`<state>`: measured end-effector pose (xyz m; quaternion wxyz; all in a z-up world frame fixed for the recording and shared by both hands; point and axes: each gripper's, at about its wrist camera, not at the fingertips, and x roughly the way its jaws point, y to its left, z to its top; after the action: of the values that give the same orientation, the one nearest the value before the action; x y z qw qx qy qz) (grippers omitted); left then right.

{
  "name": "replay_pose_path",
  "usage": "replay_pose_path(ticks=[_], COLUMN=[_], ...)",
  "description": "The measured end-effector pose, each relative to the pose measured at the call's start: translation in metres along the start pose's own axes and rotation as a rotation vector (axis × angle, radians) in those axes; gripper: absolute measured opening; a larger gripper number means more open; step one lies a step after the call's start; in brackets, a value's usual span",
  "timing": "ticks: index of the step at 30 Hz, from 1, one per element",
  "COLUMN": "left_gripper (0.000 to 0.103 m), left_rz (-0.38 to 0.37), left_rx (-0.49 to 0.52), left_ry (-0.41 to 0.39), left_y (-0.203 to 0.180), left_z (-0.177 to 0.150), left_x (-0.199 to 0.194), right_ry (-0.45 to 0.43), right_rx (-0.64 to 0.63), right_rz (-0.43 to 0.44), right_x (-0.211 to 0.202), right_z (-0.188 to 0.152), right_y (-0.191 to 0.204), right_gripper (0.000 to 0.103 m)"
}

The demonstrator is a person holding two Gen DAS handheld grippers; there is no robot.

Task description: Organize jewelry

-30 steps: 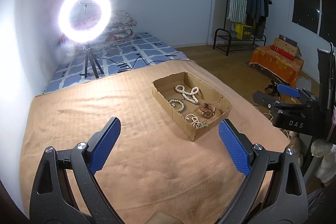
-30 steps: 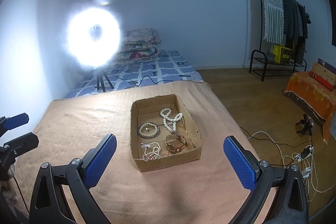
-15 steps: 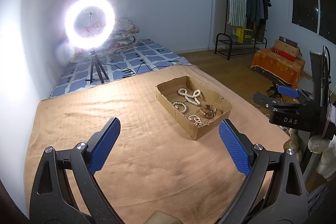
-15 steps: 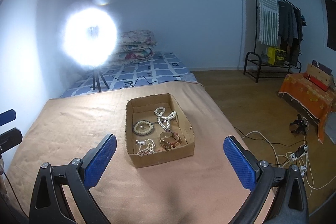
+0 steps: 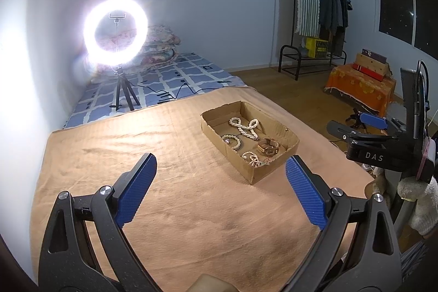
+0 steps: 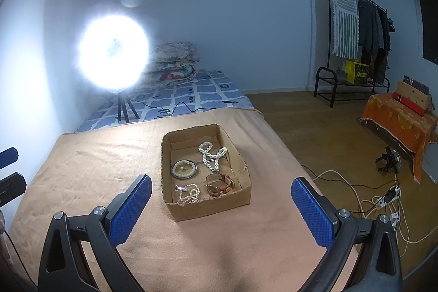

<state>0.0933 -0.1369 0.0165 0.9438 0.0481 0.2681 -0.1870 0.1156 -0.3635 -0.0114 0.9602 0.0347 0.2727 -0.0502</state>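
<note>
A shallow cardboard tray (image 6: 210,207) (image 5: 265,173) rests on a tan blanket and holds a white bead necklace (image 6: 212,155) (image 5: 246,126), a round bead bracelet (image 6: 184,168) (image 5: 232,141), a small pearl cluster (image 6: 189,193) (image 5: 252,158) and a brown bangle (image 6: 219,184) (image 5: 268,146). My right gripper (image 6: 221,207) hangs open just short of the tray's near wall, nothing between its blue pads. Well back and to the tray's left, my left gripper (image 5: 220,189) is open and empty too. The right gripper's body (image 5: 383,147) shows at the right of the left wrist view.
The tan blanket (image 6: 82,168) covers a bed; its right edge drops to a wooden floor (image 6: 328,133) with cables and a power strip (image 6: 386,199). A bright ring light on a tripod (image 6: 115,54) stands on the patterned mattress behind. A clothes rack (image 6: 353,45) stands at the far wall.
Both grippers have drawn back and risen a little, so the tray sits slightly farther away. The tray's contents have not moved.
</note>
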Motion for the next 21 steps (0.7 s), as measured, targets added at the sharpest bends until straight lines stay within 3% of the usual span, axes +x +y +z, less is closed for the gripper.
replay_pose_path(ticks=[21], left_gripper=[0.097], left_rz=[0.002], left_rx=[0.006], left_ry=[-0.005], left_y=[-0.0033], left_z=[0.0018], left_x=[-0.0023], right_ry=[0.016], right_rx=[0.003], right_rz=[0.001], right_x=[0.0055], right_z=[-0.0025], right_y=[0.0002], right_gripper=[0.103])
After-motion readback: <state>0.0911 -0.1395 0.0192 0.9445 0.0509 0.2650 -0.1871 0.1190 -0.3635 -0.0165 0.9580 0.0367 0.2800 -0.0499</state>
